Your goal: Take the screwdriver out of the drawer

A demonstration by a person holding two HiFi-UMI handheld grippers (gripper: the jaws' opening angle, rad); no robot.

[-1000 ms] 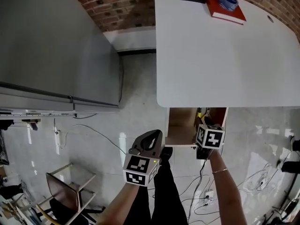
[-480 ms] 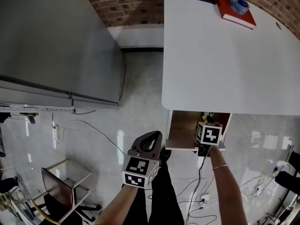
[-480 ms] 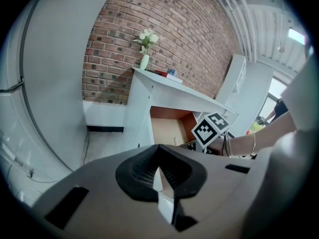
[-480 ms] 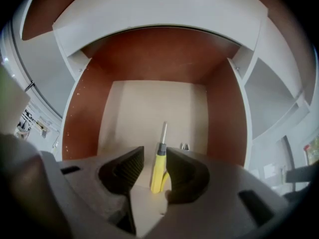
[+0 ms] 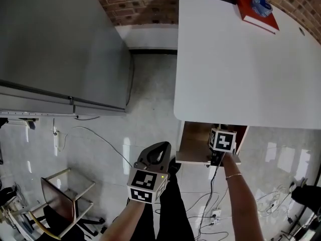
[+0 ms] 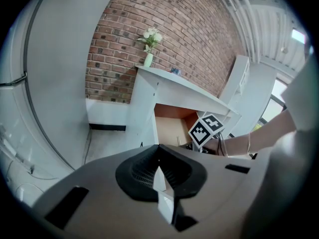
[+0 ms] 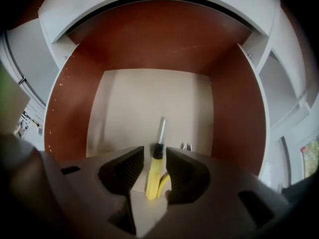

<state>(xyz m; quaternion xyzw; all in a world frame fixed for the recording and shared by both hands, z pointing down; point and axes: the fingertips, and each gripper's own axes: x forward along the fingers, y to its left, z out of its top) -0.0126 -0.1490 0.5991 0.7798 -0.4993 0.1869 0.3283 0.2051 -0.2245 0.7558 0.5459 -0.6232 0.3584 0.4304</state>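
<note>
Screwdriver lies flat on the pale floor of the open drawer, directly between the two jaws of the right gripper. Its yellow handle is at the near end, deep in the gap. The black collar sits level with the jaw tips, and the metal shaft points toward the far wall of the drawer. The jaws are spread, one on each side of the handle. A narrow strip of drawer floor shows on either side, so they bracket the handle without closing on it. A second curved yellow shape lies against the handle's right side, but what it is cannot be made out. Two small metal tips show just right of the right jaw.

From the head view, the drawer is pulled out under the near edge of the white table. The right gripper's marker cube sits over the drawer's right part. A red book with a blue tape roll on it lies at the far end of the table.

Off to the near left, the left gripper is held over the floor, well apart from the drawer. Its jaws are closed together with nothing between them.
</note>
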